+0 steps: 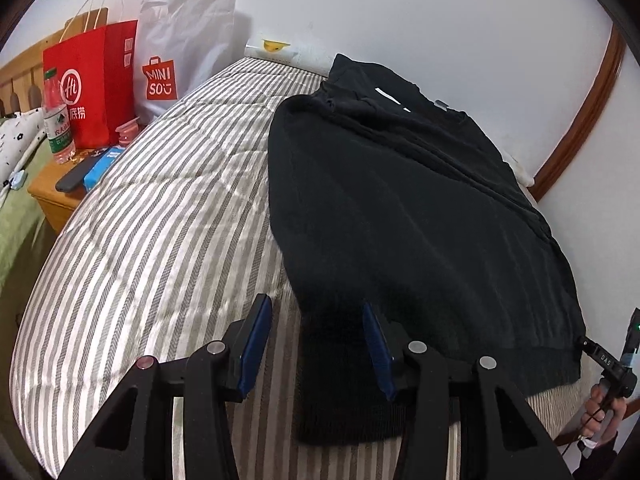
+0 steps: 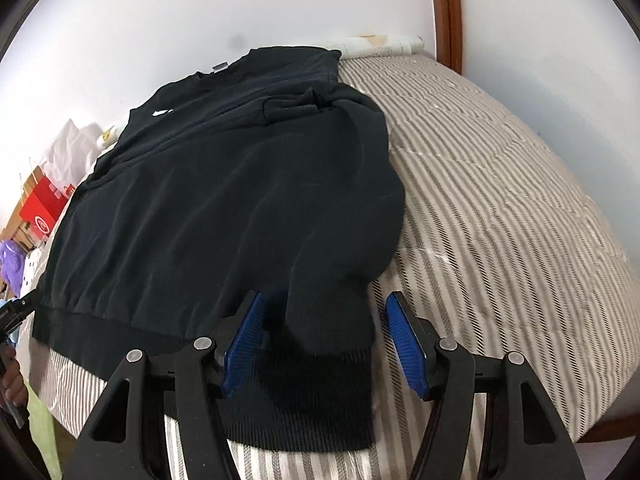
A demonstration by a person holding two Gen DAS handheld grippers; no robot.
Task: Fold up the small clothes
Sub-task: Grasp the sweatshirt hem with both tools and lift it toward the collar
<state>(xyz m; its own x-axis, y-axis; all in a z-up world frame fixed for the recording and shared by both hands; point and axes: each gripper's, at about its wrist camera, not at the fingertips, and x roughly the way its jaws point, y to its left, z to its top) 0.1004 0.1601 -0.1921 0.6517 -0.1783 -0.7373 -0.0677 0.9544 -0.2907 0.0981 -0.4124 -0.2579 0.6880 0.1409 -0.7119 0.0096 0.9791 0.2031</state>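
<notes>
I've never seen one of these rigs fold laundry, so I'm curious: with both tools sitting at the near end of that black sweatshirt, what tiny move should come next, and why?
Probably close both tools on the cloth. The left tool and right tool are open, each straddling a ribbed cuff near the hem of the black sweatshirt, which lies on the striped bed with its sleeves already folded in. Gripping there would let the near end be lifted and folded toward the collar.

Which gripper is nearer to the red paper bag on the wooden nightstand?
Left. The left gripper is at the black sweatshirt's bag-side cuff; the right gripper is at the far cuff. The red paper bag stands beyond.
</notes>
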